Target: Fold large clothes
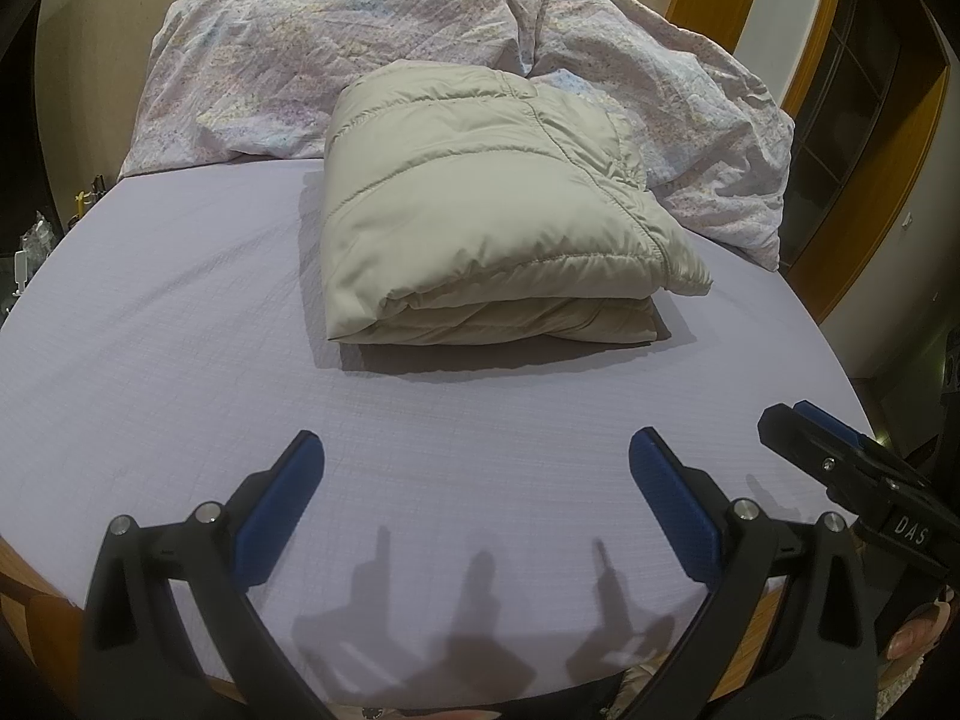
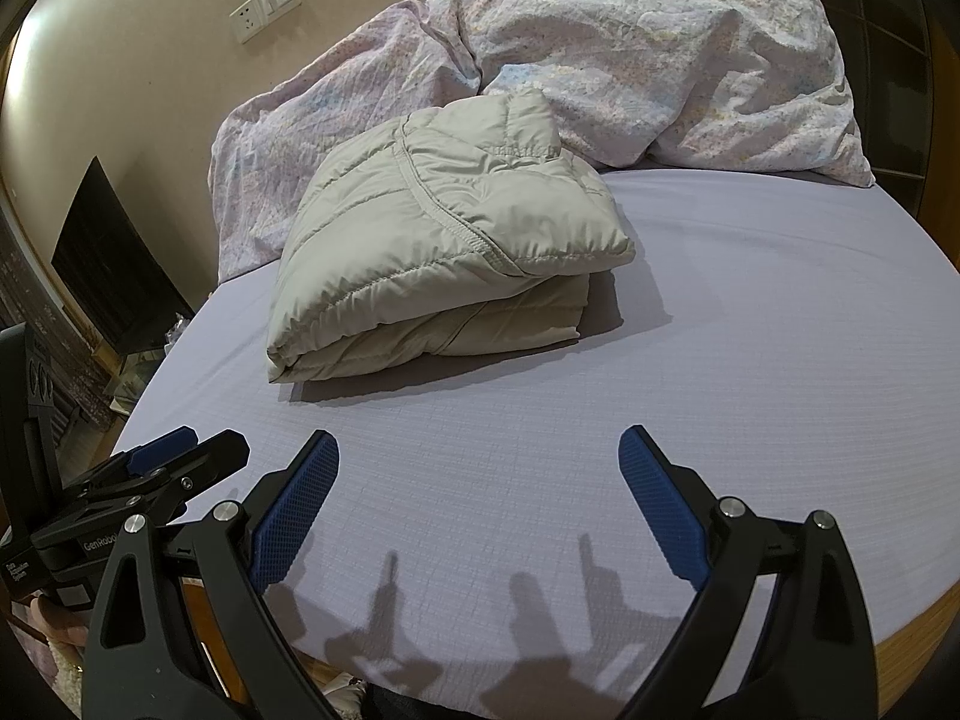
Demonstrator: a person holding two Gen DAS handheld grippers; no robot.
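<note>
A beige puffer jacket [image 1: 480,204] lies folded into a thick rectangular bundle in the middle of the bed; it also shows in the right wrist view [image 2: 444,240]. My left gripper [image 1: 477,450] is open and empty, held over the near part of the sheet, well short of the jacket. My right gripper [image 2: 480,447] is open and empty too, also apart from the jacket. The right gripper's fingers show at the right edge of the left wrist view [image 1: 804,426], and the left gripper's fingers show at the left of the right wrist view [image 2: 180,450].
The bed has a pale lilac fitted sheet [image 1: 180,330] and a wooden rim [image 2: 918,624]. A rumpled floral duvet [image 1: 336,60] is piled at the head behind the jacket. A beige wall with a socket plate [image 2: 264,6] is behind, and a dark screen [image 2: 108,264] stands left.
</note>
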